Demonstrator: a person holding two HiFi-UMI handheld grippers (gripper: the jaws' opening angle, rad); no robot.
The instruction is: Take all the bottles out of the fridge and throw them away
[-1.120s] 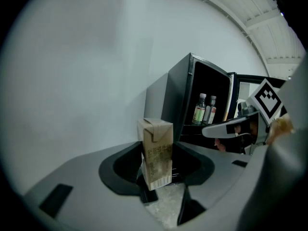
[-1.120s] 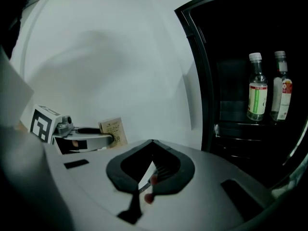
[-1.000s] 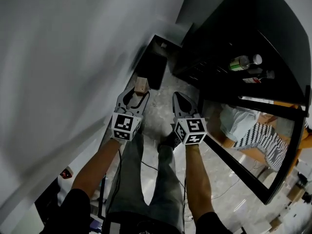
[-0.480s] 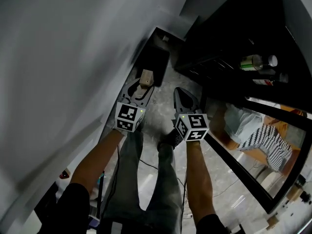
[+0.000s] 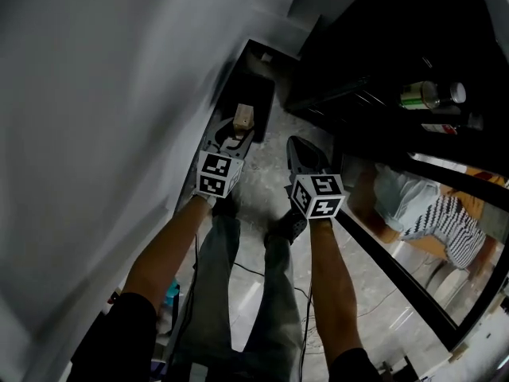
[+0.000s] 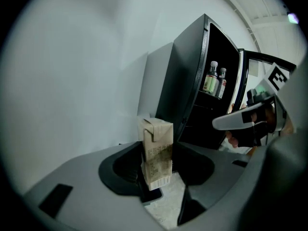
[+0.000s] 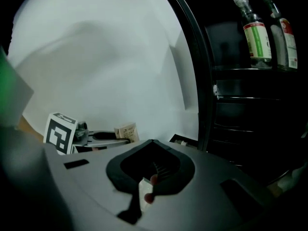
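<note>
A small beige carton (image 6: pixel 156 153) stands upright between the jaws of my left gripper (image 6: pixel 156 146), which is shut on it. In the head view the carton (image 5: pixel 243 118) hangs just short of a black bin (image 5: pixel 254 86) on the floor by the wall. My right gripper (image 5: pixel 298 146) is beside it, shut with nothing in it. The black fridge (image 6: pixel 185 95) stands open. Two bottles (image 7: pixel 252 30) with green and red labels stand on a shelf in it, up and to the right of my right gripper (image 7: pixel 151 146). The bottles (image 5: pixel 429 94) also show in the head view.
A pale wall (image 5: pixel 119 94) runs along the left. The fridge's glass door (image 5: pixel 398 237) stands open at the right, its edge close to my right forearm. The person's legs and dark shoes (image 5: pixel 285 228) are on the speckled floor below the grippers.
Both grippers have sunk toward the floor and come nearer to the black bin. The carton has stayed in the left gripper.
</note>
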